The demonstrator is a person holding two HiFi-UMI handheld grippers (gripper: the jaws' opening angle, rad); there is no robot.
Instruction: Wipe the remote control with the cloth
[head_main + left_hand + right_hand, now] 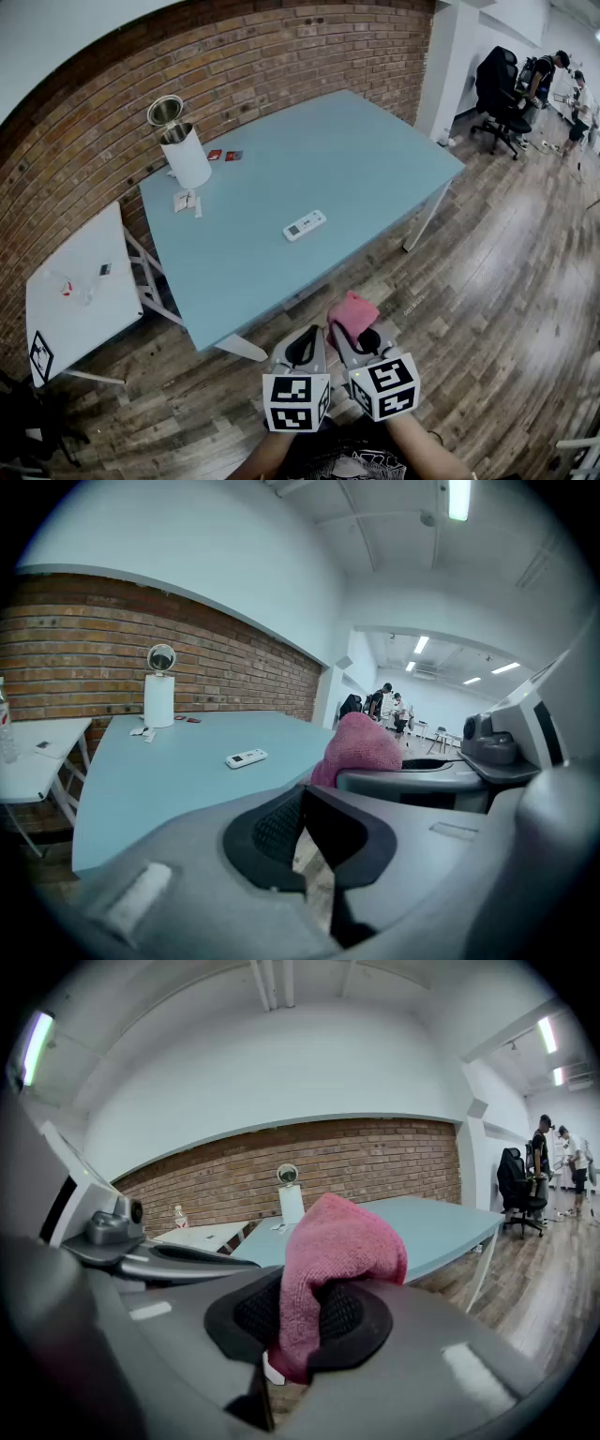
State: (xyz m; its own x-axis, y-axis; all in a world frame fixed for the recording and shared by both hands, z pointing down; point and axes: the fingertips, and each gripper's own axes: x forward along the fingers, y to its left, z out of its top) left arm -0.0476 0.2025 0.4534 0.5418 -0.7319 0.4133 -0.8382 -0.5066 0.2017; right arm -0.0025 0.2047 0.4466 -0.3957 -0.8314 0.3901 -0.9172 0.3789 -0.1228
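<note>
the right gripper (pixel 349 339) is clenched on a pink cloth (pixel 353 313) that bunches up above its jaws, while the left gripper (pixel 304 349) just beside it has its jaws pressed together on nothing. both hang over the wooden floor (pixel 487 281) off the blue table (pixel 356 159)'s near edge; the white remote control (pixel 305 225) lies flat near the table's middle, well apart from the cloth.

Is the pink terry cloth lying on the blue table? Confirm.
No, the pink terry cloth sits clamped between the right gripper's fingers.
</note>
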